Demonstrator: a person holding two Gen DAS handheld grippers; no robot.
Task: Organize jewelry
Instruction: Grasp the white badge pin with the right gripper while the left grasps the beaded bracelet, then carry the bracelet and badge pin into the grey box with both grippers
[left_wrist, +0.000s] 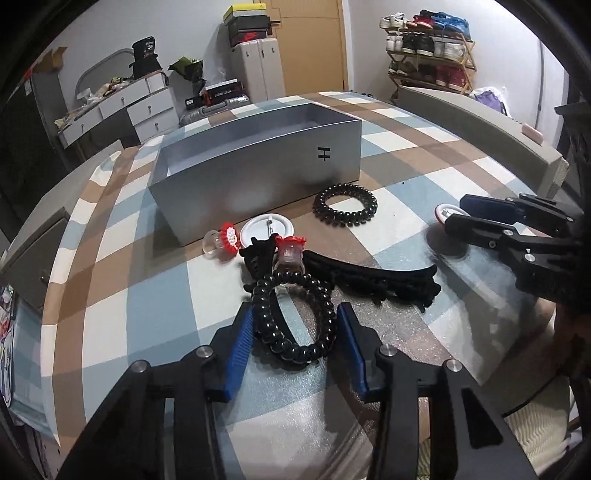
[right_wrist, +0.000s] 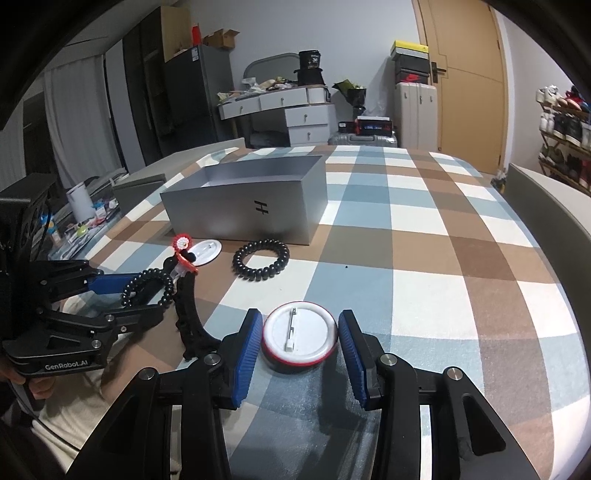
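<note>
So we've got both grippers lined up: the left gripper (left_wrist: 295, 332) has its fingers spread around a black coil hair tie (left_wrist: 293, 317), not squeezing yet, and the right gripper (right_wrist: 300, 343) sits wide around the round pin badge (right_wrist: 300, 338). The grey box (left_wrist: 258, 177) lies straight ahead of both, and the hair tie is nearer to it.
</note>
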